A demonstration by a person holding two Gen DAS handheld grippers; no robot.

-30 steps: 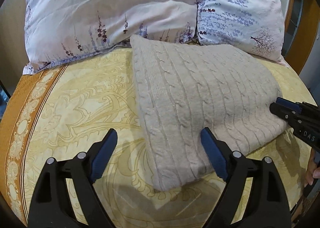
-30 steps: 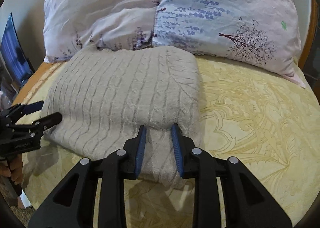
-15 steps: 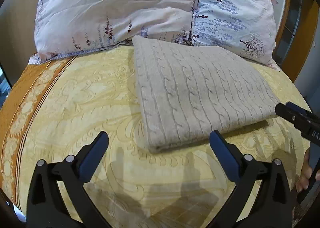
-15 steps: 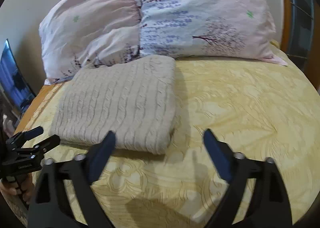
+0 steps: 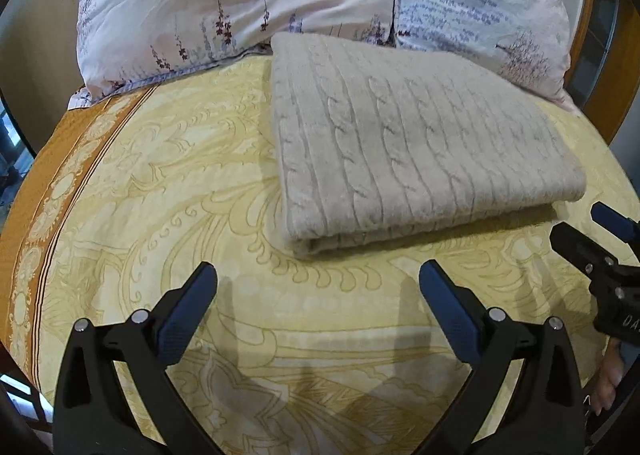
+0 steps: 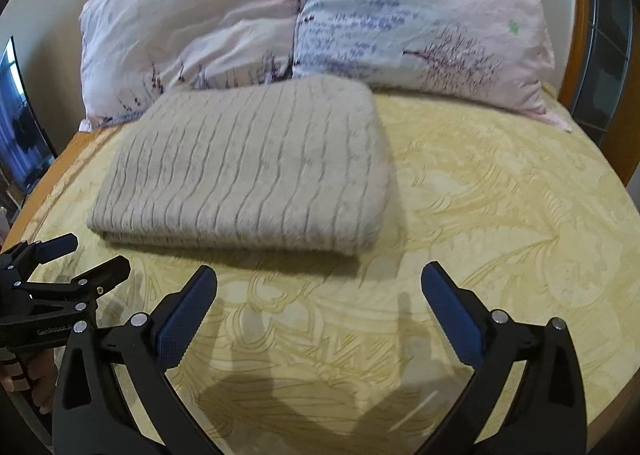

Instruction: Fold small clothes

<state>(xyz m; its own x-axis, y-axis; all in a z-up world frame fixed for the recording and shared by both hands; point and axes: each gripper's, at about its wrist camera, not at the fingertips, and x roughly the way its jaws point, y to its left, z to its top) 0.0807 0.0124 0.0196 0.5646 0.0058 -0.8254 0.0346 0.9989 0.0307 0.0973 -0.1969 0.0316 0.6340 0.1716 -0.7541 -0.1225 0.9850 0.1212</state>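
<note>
A beige cable-knit sweater point(image 5: 400, 143) lies folded into a flat rectangle on the yellow bedspread point(image 5: 180, 191), its far edge against the pillows. It also shows in the right wrist view point(image 6: 256, 167). My left gripper point(image 5: 318, 287) is open and empty, a short way in front of the sweater's near left corner. My right gripper point(image 6: 319, 287) is open and empty, just in front of the sweater's near right corner. Each gripper shows at the edge of the other's view, the right one point(image 5: 580, 235) and the left one point(image 6: 76, 259).
Two floral pillows point(image 5: 248, 3) point(image 5: 480, 11) lean at the head of the bed. A wooden headboard point(image 6: 576, 31) runs along the right. An orange border point(image 5: 36, 183) marks the bed's left edge. A dark screen point(image 6: 20, 127) stands at the left.
My right gripper let go of the sweater's near edge and opened wide. Both grippers drew back toward the bed's front edge. The sweater now lies flat and untouched.
</note>
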